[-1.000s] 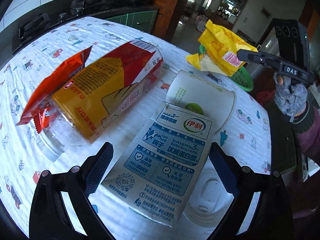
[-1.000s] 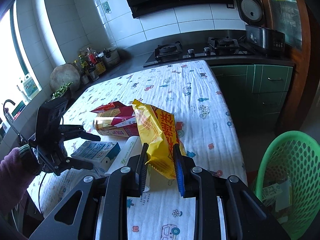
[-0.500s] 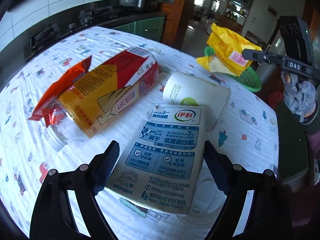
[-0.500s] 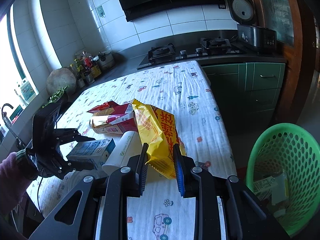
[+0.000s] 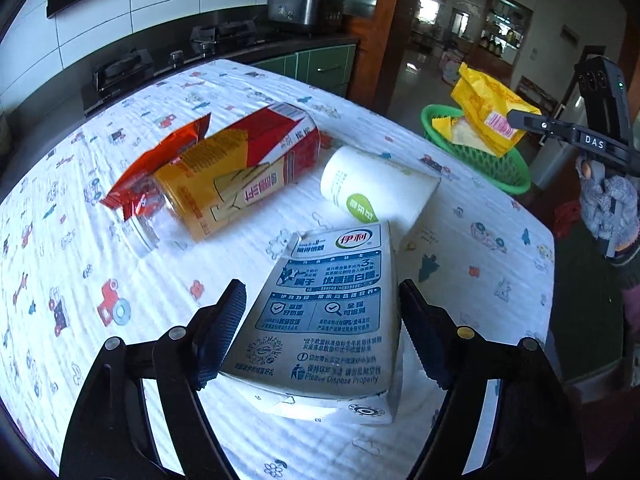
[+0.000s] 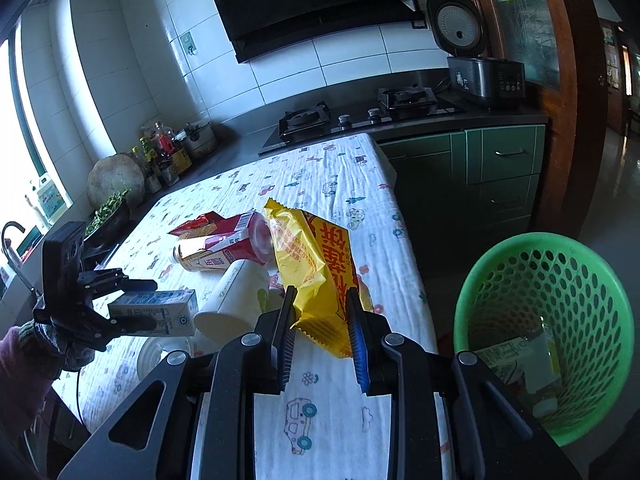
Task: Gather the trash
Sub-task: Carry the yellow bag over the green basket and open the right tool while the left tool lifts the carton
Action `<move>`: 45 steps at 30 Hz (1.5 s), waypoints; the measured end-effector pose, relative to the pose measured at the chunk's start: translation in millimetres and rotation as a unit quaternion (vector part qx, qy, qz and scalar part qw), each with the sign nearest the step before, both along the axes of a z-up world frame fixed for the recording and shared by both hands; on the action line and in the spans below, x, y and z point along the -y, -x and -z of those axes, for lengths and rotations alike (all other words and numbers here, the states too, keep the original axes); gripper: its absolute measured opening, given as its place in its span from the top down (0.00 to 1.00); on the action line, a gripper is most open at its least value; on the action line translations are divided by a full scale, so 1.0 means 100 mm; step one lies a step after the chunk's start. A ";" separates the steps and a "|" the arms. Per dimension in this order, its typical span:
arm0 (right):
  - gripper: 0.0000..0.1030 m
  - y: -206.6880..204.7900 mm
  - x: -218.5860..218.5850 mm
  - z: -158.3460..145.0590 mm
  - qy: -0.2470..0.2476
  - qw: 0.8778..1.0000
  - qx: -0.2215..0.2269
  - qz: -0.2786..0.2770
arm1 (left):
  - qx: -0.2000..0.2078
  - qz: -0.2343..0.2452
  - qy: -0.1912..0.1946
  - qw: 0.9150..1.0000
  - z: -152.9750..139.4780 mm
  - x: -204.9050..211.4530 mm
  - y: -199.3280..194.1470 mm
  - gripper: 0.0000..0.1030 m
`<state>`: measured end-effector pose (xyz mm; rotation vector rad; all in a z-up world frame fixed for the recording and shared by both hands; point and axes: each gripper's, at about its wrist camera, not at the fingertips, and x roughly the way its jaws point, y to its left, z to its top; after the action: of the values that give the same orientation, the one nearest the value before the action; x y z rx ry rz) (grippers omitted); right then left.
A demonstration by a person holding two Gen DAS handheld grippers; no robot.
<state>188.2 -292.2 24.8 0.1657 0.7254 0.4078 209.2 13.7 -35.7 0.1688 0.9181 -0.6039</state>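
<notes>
A blue-and-white milk carton [image 5: 332, 320] sits between the jaws of my left gripper [image 5: 322, 288]. The jaws are closing, and the pads press on both its sides. The right wrist view shows the same carton [image 6: 160, 312] raised just off the tablecloth in that gripper [image 6: 154, 303]. My right gripper [image 6: 320, 293] is shut on a yellow snack wrapper [image 6: 316, 264], held above the table's near edge, left of the green basket [image 6: 580, 280]. In the left wrist view the wrapper [image 5: 488, 116] hangs in front of the basket [image 5: 480, 160].
On the patterned tablecloth [image 5: 80, 280] lie a white paper cup [image 5: 376, 192] on its side, a red-and-yellow labelled bottle [image 5: 240, 172], a red wrapper [image 5: 160, 168] and a white lid [image 6: 160, 356]. The basket stands on the floor and holds some trash. A stove and green cabinets [image 6: 500, 176] are behind.
The left jaws have narrowed onto the milk carton and it has come up off the cloth. The right gripper has carried the yellow wrapper closer to the green basket.
</notes>
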 end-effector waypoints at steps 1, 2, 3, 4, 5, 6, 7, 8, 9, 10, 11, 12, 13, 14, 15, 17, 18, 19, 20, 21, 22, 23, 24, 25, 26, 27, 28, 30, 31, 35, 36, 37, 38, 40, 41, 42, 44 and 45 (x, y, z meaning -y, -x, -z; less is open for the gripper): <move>0.77 0.01 0.02 0.00 0.000 1.000 0.000 0.001 | 0.000 0.000 -0.002 1.000 0.01 0.00 0.01 0.25; 0.77 0.03 0.03 0.01 -0.001 1.000 0.000 0.002 | -0.002 0.000 -0.003 1.000 0.01 0.00 0.01 0.25; 0.77 0.05 0.05 0.01 -0.002 1.000 -0.001 0.003 | -0.004 -0.002 -0.004 1.000 0.02 0.00 0.01 0.25; 0.77 0.06 0.06 0.02 -0.002 1.000 -0.001 0.005 | -0.007 -0.001 -0.005 1.000 0.02 0.01 0.00 0.24; 0.77 0.07 0.08 0.02 -0.002 1.000 -0.001 0.005 | -0.010 0.002 -0.008 1.000 0.02 0.02 -0.01 0.24; 0.77 0.07 0.09 0.02 -0.002 1.000 -0.001 0.006 | -0.010 0.001 -0.012 1.000 0.02 0.02 -0.01 0.23; 0.77 0.08 0.09 0.02 -0.003 1.000 -0.001 0.008 | -0.012 0.002 -0.014 1.000 0.03 0.03 -0.02 0.22; 0.77 0.08 0.11 0.02 -0.004 1.000 -0.001 0.008 | -0.015 0.006 -0.014 1.000 0.04 0.04 -0.03 0.21; 0.77 0.09 0.11 0.02 -0.005 1.000 -0.001 0.010 | -0.019 0.009 -0.016 1.000 0.05 0.06 -0.04 0.21; 0.77 0.09 0.12 0.02 -0.004 1.000 -0.001 0.011 | -0.023 0.011 -0.020 0.999 0.06 0.07 -0.06 0.19; 0.77 0.09 0.12 0.02 -0.004 1.000 -0.001 0.011 | -0.029 0.016 -0.022 0.999 0.08 0.08 -0.07 0.18; 0.77 0.09 0.12 0.02 -0.004 1.000 -0.002 0.012 | -0.028 0.018 -0.027 0.999 0.09 0.09 -0.07 0.18; 0.77 0.10 0.12 0.03 -0.003 1.000 -0.002 0.014 | -0.027 0.019 -0.033 0.999 0.10 0.10 -0.07 0.18; 0.77 0.10 0.13 0.03 -0.002 1.000 -0.003 0.014 | -0.029 0.022 -0.036 0.999 0.11 0.12 -0.08 0.18; 0.77 0.10 0.13 0.03 -0.002 1.000 -0.004 0.016 | -0.031 0.024 -0.037 0.999 0.12 0.12 -0.09 0.18; 0.77 0.10 0.16 0.04 -0.001 1.000 -0.004 0.020 | -0.041 0.022 -0.034 0.998 0.14 0.13 -0.12 0.17; 0.77 0.10 0.18 0.04 -0.003 1.000 -0.005 0.023 | -0.047 0.020 -0.030 0.998 0.15 0.12 -0.14 0.17; 0.77 0.10 0.20 0.05 -0.003 1.000 -0.005 0.026 | -0.046 0.017 -0.029 0.998 0.15 0.12 -0.15 0.17; 0.77 0.10 0.22 0.05 -0.003 1.000 -0.006 0.028 | -0.043 0.016 -0.027 0.999 0.14 0.11 -0.16 0.17; 0.77 0.10 0.23 0.05 -0.002 1.000 -0.006 0.029 | -0.045 0.016 -0.024 0.999 0.14 0.11 -0.17 0.17; 0.77 0.10 0.25 0.05 -0.001 0.999 -0.006 0.032 | -0.048 0.015 -0.021 0.999 0.14 0.11 -0.19 0.17; 0.77 0.10 0.27 0.05 -0.001 0.999 -0.007 0.034 | -0.050 0.011 -0.021 0.998 0.14 0.11 -0.21 0.17; 0.77 0.10 0.29 0.05 0.001 0.999 -0.007 0.036 | -0.051 0.011 -0.021 0.998 0.14 0.11 -0.22 0.17; 0.77 0.10 0.31 0.06 0.001 0.999 -0.008 0.039 | -0.051 0.011 -0.021 0.998 0.14 0.12 -0.23 0.17; 0.77 0.10 0.33 0.05 0.001 0.999 -0.009 0.041 | -0.051 0.009 -0.023 0.998 0.15 0.12 -0.24 0.17; 0.77 0.10 0.36 0.06 0.001 0.999 -0.009 0.043 | -0.053 0.006 -0.025 0.998 0.16 0.12 -0.25 0.18; 0.77 0.10 0.38 0.07 0.003 0.999 -0.010 0.047 | -0.054 0.003 -0.026 0.998 0.18 0.12 -0.26 0.21; 0.77 0.10 0.43 0.08 0.003 0.999 -0.012 0.052 | -0.050 -0.001 -0.026 0.998 0.18 0.11 -0.26 0.29; 0.77 0.09 0.46 0.08 0.004 0.998 -0.012 0.055 | -0.050 -0.001 -0.024 0.998 0.18 0.11 -0.26 0.29; 0.77 0.12 0.57 0.10 0.008 0.998 -0.013 0.069 | -0.031 -0.006 -0.038 0.999 0.15 0.13 -0.20 0.29; 0.77 0.11 0.60 0.10 0.010 0.997 -0.013 0.072 | -0.025 -0.007 -0.043 0.999 0.13 0.13 -0.17 0.30; 0.77 0.12 0.64 0.10 0.011 0.997 -0.013 0.077 | -0.022 -0.009 -0.044 0.999 0.10 0.12 -0.15 0.30; 0.77 0.11 0.67 0.11 0.013 0.997 -0.014 0.081 | -0.018 -0.012 -0.043 0.999 0.06 0.12 -0.13 0.30; 0.77 0.11 0.79 0.11 0.018 0.995 -0.014 0.095 | -0.006 -0.016 -0.040 0.999 -0.03 0.10 -0.08 0.30; 0.77 0.10 0.85 0.12 0.019 0.995 -0.015 0.101 | -0.001 -0.019 -0.038 0.999 -0.08 0.09 -0.06 0.30; 0.77 0.10 0.91 0.13 0.020 0.994 -0.017 0.108 | 0.005 -0.024 -0.036 0.999 -0.14 0.08 -0.03 0.30; 0.77 0.10 1.05 0.15 0.023 0.992 -0.019 0.123 | 0.014 -0.027 -0.026 0.999 -0.25 0.08 0.02 0.30; 0.77 0.09 1.11 0.16 0.029 0.991 -0.020 0.132 | 0.019 -0.029 -0.023 0.999 -0.30 0.09 0.03 0.30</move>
<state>179.2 -403.6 9.0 0.2117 0.7433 0.1314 205.8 4.4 -5.3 0.1936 0.8974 -0.5237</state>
